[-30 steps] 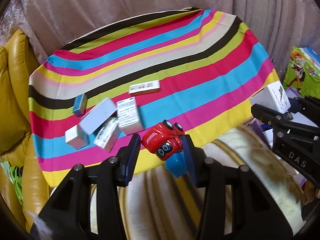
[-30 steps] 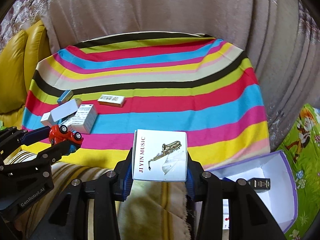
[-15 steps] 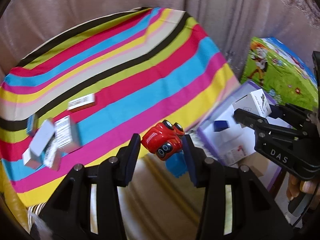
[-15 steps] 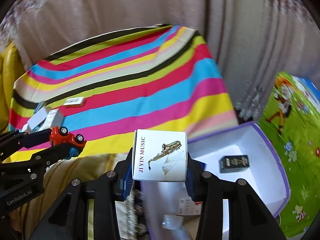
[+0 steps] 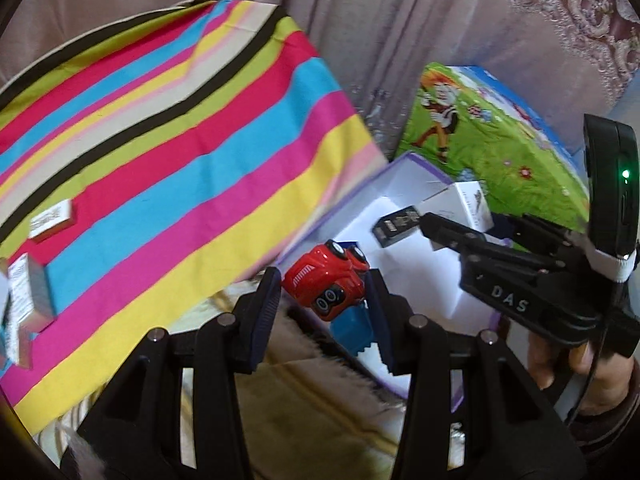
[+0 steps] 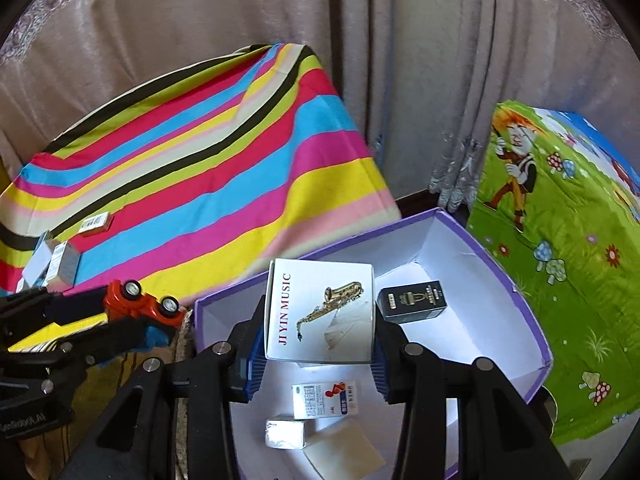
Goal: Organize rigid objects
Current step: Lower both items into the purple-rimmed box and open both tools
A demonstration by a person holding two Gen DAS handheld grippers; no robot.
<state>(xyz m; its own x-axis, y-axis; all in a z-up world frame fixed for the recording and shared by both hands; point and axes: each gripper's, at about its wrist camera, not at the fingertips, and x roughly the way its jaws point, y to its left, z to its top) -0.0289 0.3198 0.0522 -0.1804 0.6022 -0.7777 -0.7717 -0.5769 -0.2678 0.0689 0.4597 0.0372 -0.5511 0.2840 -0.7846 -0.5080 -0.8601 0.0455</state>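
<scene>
My left gripper (image 5: 322,304) is shut on a red and blue toy truck (image 5: 326,286) and holds it at the near left edge of the white, purple-rimmed box (image 5: 352,204). My right gripper (image 6: 318,344) is shut on a white "JI YIN MUSIC" saxophone box (image 6: 320,312), held above the inside of the same purple-rimmed box (image 6: 532,312). In the right wrist view the left gripper (image 6: 132,320) and the truck (image 6: 140,304) show at the left. Inside the box lie a black box (image 6: 412,300) and two small white cartons (image 6: 324,400).
The striped cloth (image 6: 192,184) holds several small boxes (image 6: 52,260) at its far left and one flat carton (image 6: 94,222). A green cartoon lid (image 6: 560,240) lies right of the box. Curtains (image 6: 400,60) hang behind.
Both grippers have swung right, away from the striped cloth, and now hold their loads at and over the purple-rimmed box. Both grips are unchanged.
</scene>
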